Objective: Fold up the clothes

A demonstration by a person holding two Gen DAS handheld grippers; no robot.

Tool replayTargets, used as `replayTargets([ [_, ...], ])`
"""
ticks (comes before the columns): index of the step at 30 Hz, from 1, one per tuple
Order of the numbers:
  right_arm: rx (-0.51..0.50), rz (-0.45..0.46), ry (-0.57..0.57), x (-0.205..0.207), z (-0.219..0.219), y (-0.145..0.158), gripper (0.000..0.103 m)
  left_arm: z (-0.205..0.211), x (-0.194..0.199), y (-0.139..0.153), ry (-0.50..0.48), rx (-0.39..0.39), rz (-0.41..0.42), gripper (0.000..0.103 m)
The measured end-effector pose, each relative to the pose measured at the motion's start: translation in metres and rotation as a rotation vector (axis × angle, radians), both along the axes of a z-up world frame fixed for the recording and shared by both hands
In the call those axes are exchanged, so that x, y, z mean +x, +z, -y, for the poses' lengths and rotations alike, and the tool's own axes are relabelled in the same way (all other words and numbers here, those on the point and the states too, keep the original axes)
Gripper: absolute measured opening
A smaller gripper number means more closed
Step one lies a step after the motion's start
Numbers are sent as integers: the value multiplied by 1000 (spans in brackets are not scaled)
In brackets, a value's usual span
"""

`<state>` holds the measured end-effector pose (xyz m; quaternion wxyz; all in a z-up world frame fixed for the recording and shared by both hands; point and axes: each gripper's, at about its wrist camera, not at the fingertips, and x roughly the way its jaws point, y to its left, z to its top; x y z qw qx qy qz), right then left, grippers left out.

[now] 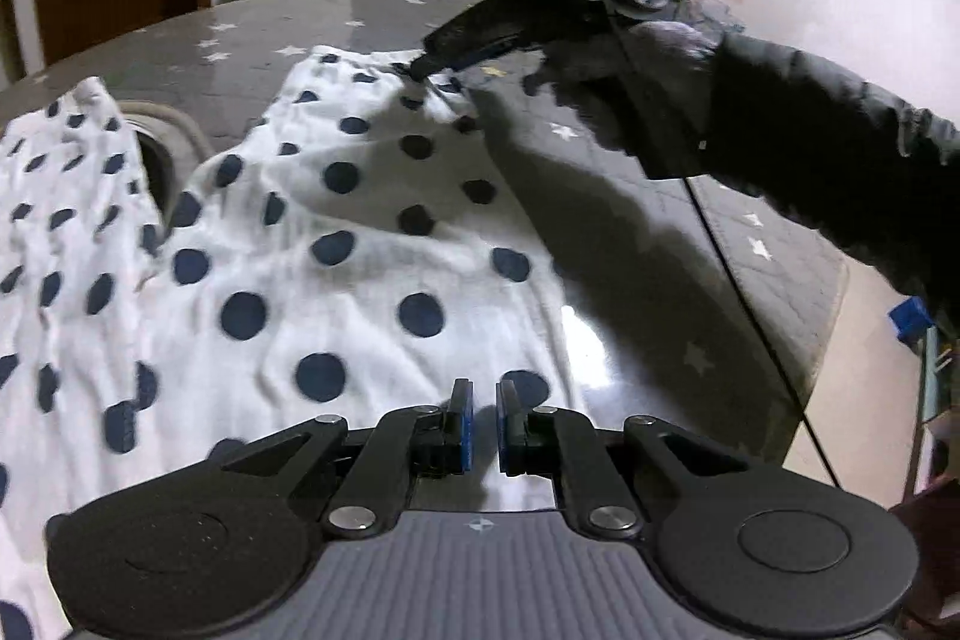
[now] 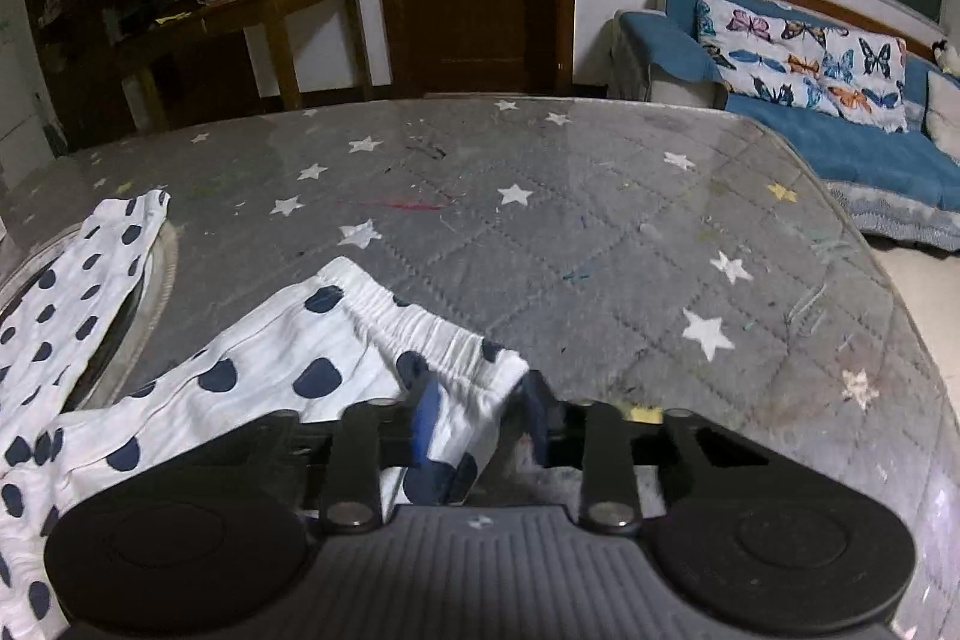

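**Polka-dot garment, waistband corner pinched at the right**

- Garment point(image 1: 336, 232): white cloth with navy dots, spread and rumpled over the near-left part of the bench point(image 2: 540, 220), a grey star-print cover under a glossy sheet. An elastic waistband point(image 2: 420, 322) runs along the edge facing the far side. A second portion of the cloth lies off to the left over a round, pale-rimmed object point(image 1: 174, 130) that I cannot identify.
- Right gripper point(image 2: 480, 418): fingers narrow, a bunch of cloth at the waistband corner between them. From the left wrist view the tip of this gripper meets the cloth at its far right corner and the fabric tents slightly there, so I judge it a real pinch. A gloved hand point(image 1: 630, 88) and dark sleeve carry it.
- Left gripper point(image 1: 485, 424): fingers drawn almost together, only a thin slit between the blue pads. It hangs over the near edge of the garment; I see no cloth caught in them.

Handling, as I judge it:
- Light, soft, limp knit. No stiffness; it will sag and drape from any single hold, and it wrinkles freely.
- The glossy bench top looks slick, so the cloth should slide easily when dragged, and a fold may drift.
- Best holds: the gathered waistband, thicker and grippier than the single layer; also corners and hems. A mid-panel pinch risks taking one layer only.
- Two separated holds along one edge would keep that edge straight for a fold.
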<state>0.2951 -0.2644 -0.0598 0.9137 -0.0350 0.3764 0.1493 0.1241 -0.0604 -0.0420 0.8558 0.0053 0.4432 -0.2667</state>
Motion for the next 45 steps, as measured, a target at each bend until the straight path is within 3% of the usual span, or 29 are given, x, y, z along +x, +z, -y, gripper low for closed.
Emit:
replayTargets([
  [4, -52, 36, -7, 2, -3, 6, 8, 12, 1, 2, -39, -32, -19, 9],
  [14, -166, 52, -32, 22, 0, 3, 8, 31, 9, 0, -93, -128, -59, 9],
  [17, -162, 46, -39, 25, 2, 5, 10, 29, 9, 0, -89, -133, -63, 9],
  [22, -151, 80, -28, 19, -1, 21, 24, 8, -2, 11, -59, -140, -45, 9],
  [27, -119, 102, 65, 4, -24, 36, 30, -15, -2, 19, 12, -125, -12, 9],
  [34, -94, 37, 174, 14, -65, 21, 34, -31, 6, 18, 76, -114, -21, 9],
  [40, -88, 20, 136, 33, -65, 4, 35, -32, 12, 8, 80, -97, -51, 9],
  [45, -73, 30, 146, 23, -59, 16, 38, -34, 8, 12, 94, -95, -36, 9],
])
